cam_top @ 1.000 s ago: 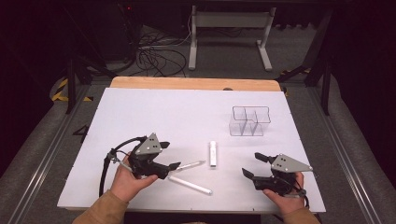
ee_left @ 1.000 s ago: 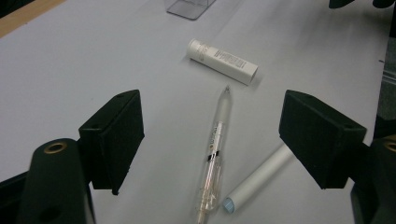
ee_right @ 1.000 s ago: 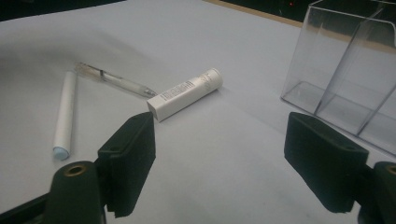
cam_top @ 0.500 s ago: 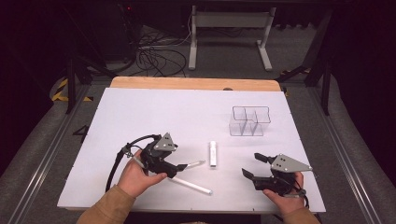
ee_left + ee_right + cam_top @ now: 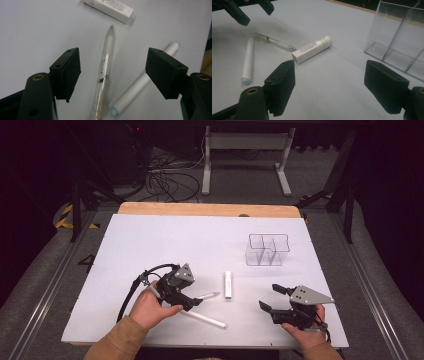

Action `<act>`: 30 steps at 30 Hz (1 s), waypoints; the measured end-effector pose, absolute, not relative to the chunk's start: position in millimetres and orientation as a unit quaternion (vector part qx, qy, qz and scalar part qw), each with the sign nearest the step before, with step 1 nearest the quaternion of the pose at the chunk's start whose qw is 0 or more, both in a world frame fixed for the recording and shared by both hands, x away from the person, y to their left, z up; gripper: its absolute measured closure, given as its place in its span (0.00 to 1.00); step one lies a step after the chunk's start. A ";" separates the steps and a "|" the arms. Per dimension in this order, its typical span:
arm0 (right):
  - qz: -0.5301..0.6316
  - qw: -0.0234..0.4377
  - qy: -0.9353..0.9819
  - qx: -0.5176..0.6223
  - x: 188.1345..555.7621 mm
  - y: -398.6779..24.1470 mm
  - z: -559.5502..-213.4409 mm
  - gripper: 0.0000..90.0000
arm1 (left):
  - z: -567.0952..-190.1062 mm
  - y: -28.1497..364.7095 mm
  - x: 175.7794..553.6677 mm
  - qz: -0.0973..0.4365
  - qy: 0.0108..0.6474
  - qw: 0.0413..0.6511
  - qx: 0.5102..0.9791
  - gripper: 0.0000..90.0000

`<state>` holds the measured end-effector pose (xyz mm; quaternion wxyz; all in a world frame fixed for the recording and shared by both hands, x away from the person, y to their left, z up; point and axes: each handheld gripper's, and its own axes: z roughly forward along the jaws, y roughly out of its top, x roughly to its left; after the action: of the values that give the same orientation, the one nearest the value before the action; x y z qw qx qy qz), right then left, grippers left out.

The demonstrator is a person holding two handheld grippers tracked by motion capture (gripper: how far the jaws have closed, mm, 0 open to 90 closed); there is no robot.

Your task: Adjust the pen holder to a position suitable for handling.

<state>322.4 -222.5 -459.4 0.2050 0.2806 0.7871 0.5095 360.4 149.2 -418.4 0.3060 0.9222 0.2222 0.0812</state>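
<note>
A clear pen (image 5: 207, 296) lies on the white table top (image 5: 165, 240), its tip pointing at a white tube (image 5: 228, 284). A white marker with pale blue ends (image 5: 206, 319) lies slanted beside the pen. My left gripper (image 5: 194, 299) hovers over the pen's rear end. In the left gripper view the pen (image 5: 105, 72) lies between the open jaws, which have just been closing a little and do not touch it; the marker (image 5: 143, 81) runs past the right jaw. My right gripper (image 5: 271, 297) rests open at the front right with nothing between its jaws.
A clear plastic organiser with several compartments (image 5: 267, 249) stands at the back right; in the right gripper view its wall (image 5: 399, 37) is close on the right. A wooden strip (image 5: 210, 209) edges the table's far side. Cables lie on the floor beyond.
My left gripper has moved to the right, over the clear pen and the marker. The right gripper and the objects have kept still.
</note>
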 end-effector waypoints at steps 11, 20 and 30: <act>0.508 0.205 0.788 0.280 322.2 -222.3 -459.5 0.28 | -422.7 144.7 362.2 0.094 0.211 0.278 0.932 0.44; 0.508 0.205 0.789 0.279 322.3 -222.6 -459.6 0.28 | -433.2 139.3 367.5 0.100 0.206 0.231 0.945 0.54; 0.507 0.204 0.789 0.279 322.2 -222.3 -459.8 0.28 | -446.8 133.4 374.5 0.089 0.204 0.195 0.955 0.69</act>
<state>322.2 -222.3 -459.8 0.2044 0.2786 0.7895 0.5073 374.5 133.4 -446.8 0.1945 0.9553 0.2043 0.0890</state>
